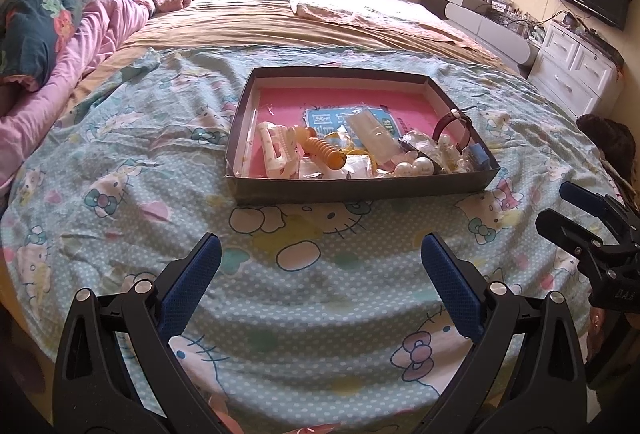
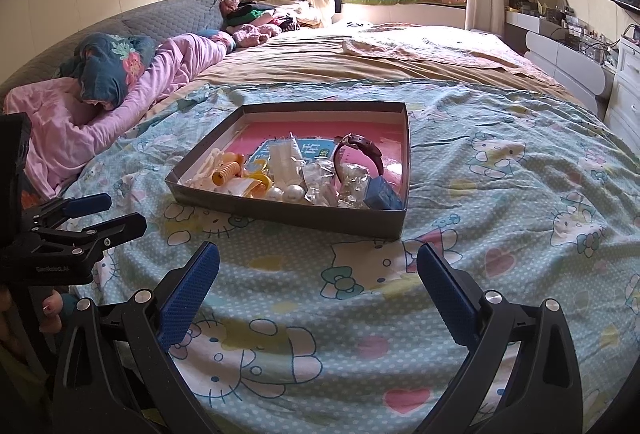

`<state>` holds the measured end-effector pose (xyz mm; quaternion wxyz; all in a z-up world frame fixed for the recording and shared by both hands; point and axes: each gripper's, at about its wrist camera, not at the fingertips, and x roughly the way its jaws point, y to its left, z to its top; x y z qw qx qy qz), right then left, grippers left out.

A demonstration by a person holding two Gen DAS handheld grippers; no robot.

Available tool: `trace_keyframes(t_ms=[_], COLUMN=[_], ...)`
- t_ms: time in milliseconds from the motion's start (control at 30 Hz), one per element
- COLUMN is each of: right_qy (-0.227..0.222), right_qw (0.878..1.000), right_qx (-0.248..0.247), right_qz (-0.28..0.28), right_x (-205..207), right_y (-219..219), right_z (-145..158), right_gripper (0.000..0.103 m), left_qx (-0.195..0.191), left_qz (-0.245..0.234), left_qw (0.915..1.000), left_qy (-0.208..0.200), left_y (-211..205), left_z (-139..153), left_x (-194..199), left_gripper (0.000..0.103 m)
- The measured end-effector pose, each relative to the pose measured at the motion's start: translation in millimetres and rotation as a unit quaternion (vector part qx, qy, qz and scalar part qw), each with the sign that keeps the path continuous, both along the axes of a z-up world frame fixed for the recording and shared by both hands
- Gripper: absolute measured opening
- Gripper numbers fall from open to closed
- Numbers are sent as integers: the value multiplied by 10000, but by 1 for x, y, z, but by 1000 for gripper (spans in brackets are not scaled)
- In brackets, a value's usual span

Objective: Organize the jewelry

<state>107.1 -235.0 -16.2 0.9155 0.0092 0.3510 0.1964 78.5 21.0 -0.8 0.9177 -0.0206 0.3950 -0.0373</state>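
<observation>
Nearest in each wrist view is its own gripper. The left gripper (image 1: 320, 254) stands wide apart with nothing between its blue pads, hanging over a patterned bedspread (image 1: 160, 161). The right gripper (image 2: 318, 266) is spread just as wide and also carries nothing; it sits just to the right of the left one, both aimed the same way.

Straight ahead of both grippers, a little way off on the bedspread, lies a shallow dark tray (image 1: 360, 189) with a pink floor. All the small things in view are inside it, crowded against the near wall — a white hair claw (image 1: 278, 149) ahead-left, an orange ribbed clip (image 1: 324, 151) beside it, 2 large pearls (image 1: 416, 166) near the middle, clear packets (image 1: 372, 133) behind them, a dark-strapped watch (image 1: 452, 125) standing on edge ahead-right and a small blue box (image 1: 478, 155) in the right corner. The far half of the tray is bare.

Nothing lies loose on the bedspread. This fits either a mixed pile waiting to be sorted or pieces already gathered into the tray; the heap looks jumbled, but the views do not settle which.

Beyond, the bed runs to a bright window.
</observation>
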Motion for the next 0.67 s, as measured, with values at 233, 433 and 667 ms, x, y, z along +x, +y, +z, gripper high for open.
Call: trace_keyframes(t_ms=[233,433,667], right_qy=[74,210,353], right_qw=[9989,9885,9478], right_qx=[-100,-132,-819], right_qz=[-443,-1491,-3060], right_x=[16,58,136], right_y=[-28,-99,-220], right_z=[-11,-23,-49], right_gripper=[98,98,98], left_qx=[0,107,544], left_qz=[232,1024,2512], left_qw=[9995,9944,9650], left_qy=[198,225,517], left_y=[11,58,173], left_z=[-11,-13,-35], left_x=[8,30,101], left_gripper=[94,94,94])
